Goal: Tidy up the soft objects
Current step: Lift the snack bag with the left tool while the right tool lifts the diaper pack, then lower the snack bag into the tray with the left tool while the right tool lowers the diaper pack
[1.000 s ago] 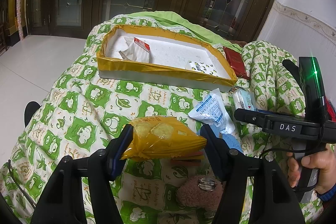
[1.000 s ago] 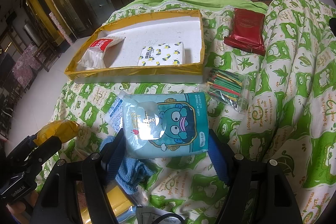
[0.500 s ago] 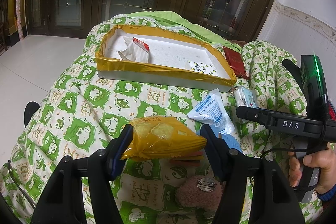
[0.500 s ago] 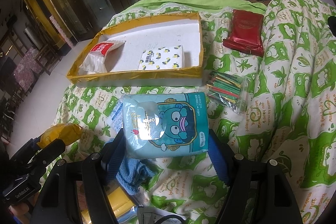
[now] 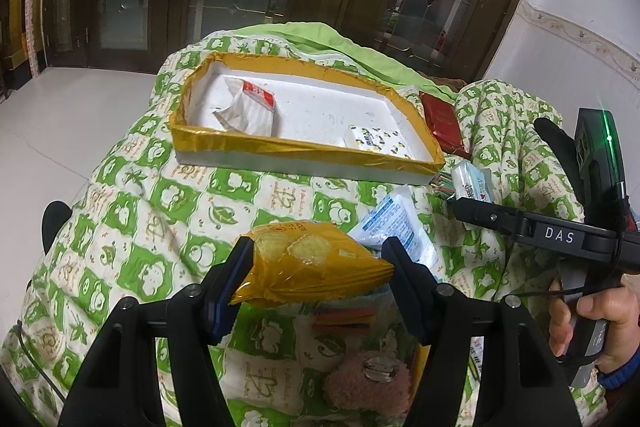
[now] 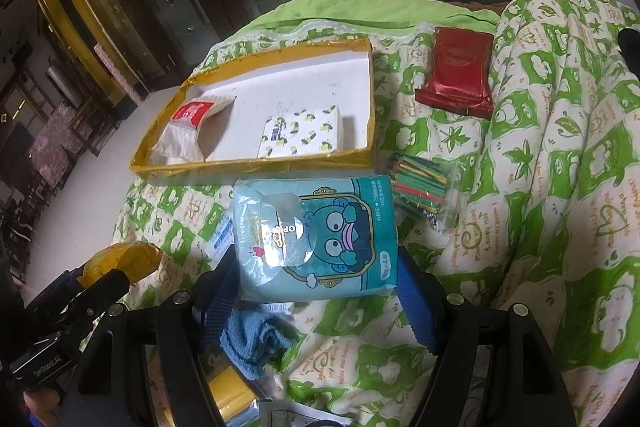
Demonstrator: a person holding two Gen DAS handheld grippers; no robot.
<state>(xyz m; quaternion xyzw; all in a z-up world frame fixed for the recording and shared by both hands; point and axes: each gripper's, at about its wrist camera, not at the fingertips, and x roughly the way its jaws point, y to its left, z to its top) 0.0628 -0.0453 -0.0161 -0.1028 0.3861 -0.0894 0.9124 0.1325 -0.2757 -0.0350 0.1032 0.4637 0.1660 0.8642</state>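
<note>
Little has moved since a second ago: both packs sit a touch nearer the tray than before, and each gripper keeps the same hold. On the left, the left gripper (image 5: 318,263) is clamped on a yellow snack bag (image 5: 310,267), its pads pressing the bag's two ends and holding it above the green-and-white quilt (image 5: 132,227). Beyond it, at the far side of the quilt, lies the tray (image 5: 280,147) with the yellow taped rim, holding a crumpled white packet (image 5: 248,107) with a red label at its left end and a small tissue pack (image 5: 372,139) printed with yellow spots toward its right end. Just beside the snack bag on the quilt lies a white-and-blue sachet (image 5: 394,223), and below the gripper a pink furry toy (image 5: 368,383). Further right, the right gripper (image 6: 316,267) is closed on a teal tissue pack (image 6: 316,235) with a cartoon face, held in front of the tray's near wall. Under it is a blue cloth (image 6: 256,343). To its right a clear bag of coloured sticks (image 6: 418,189) lies on the quilt, and past that, near the tray's right end, a dark red packet (image 6: 458,73).
</note>
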